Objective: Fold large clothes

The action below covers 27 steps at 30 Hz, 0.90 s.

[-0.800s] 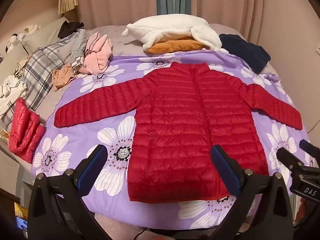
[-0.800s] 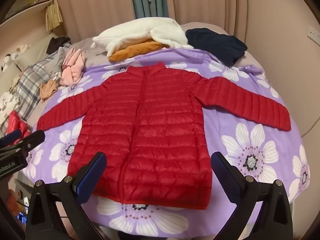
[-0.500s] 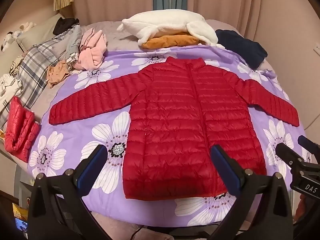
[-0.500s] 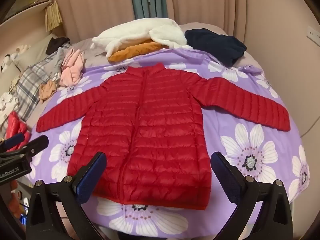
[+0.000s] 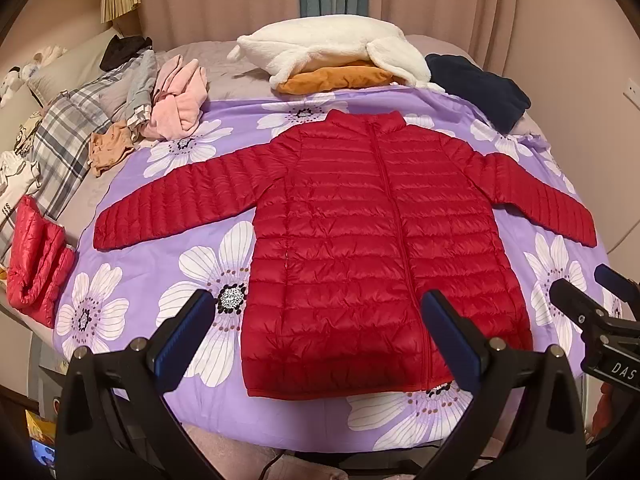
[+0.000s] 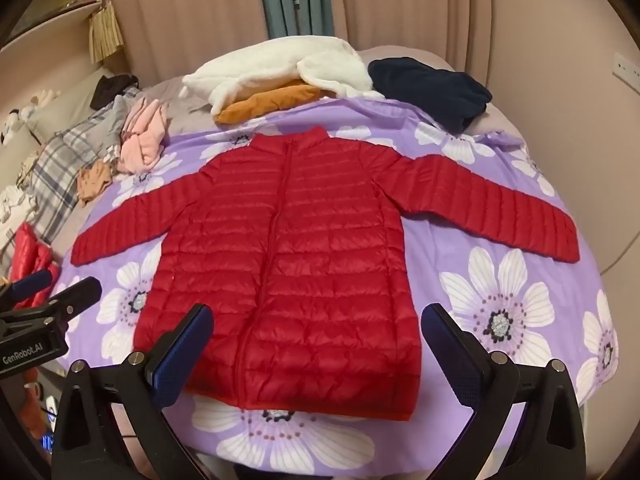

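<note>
A red quilted puffer jacket (image 5: 360,240) lies flat and zipped, front up, on a purple floral sheet (image 5: 168,264), with both sleeves spread out sideways. It also shows in the right wrist view (image 6: 288,280). My left gripper (image 5: 320,320) is open and empty, held above the jacket's hem near the bed's front edge. My right gripper (image 6: 316,332) is open and empty, also above the hem. Each gripper shows at the edge of the other's view: the right one (image 5: 600,320) and the left one (image 6: 48,300).
Folded clothes sit at the back: a white fleece (image 5: 332,48) over an orange garment (image 5: 340,78), a navy garment (image 5: 480,92), a pink garment (image 5: 176,100) and plaid cloth (image 5: 68,136). A folded red puffer (image 5: 36,264) lies at the left edge.
Both grippers have shifted slightly, so the jacket sits a little lower and more centred in the left wrist view. The jacket has not moved. Both grippers stay open.
</note>
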Motion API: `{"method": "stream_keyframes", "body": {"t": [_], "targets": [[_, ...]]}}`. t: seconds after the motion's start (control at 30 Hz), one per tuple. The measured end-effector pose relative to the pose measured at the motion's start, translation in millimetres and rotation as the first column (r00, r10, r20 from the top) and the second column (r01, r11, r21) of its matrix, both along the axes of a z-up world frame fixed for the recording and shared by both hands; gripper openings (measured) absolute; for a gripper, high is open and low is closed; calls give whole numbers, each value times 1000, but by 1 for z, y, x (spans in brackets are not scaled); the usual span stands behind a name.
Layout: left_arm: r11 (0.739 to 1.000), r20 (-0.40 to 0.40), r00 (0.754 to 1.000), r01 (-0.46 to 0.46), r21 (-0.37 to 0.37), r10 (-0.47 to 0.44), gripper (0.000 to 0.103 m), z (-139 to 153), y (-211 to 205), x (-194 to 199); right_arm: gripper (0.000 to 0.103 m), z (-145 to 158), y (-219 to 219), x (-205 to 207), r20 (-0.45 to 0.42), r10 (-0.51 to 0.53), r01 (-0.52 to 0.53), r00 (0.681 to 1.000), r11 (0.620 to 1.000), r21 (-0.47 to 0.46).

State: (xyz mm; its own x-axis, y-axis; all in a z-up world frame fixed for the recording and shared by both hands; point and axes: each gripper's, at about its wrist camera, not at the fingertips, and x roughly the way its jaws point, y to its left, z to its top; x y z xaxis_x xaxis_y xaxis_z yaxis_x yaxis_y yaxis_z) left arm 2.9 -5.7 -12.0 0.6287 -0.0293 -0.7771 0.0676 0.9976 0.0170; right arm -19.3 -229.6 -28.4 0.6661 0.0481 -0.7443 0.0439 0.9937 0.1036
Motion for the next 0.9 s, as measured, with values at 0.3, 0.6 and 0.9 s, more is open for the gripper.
{"method": "stream_keyframes", "body": {"t": [0.3,0.6,0.9], "targets": [[1000,0,1000,-1,11,1,103,-1,-1,1,103,-1,1,0,0,1,-1,1000,1000,0],[1000,-5,1000,-1,9,1,103,-2,1,1,103,-2,1,0,0,0,0,1000,1000,-1],[1000,-7,1000,-1,7,1,103,-3,2,0,103,-1,4,1,0,0,0,1000,1000,-2]]}}
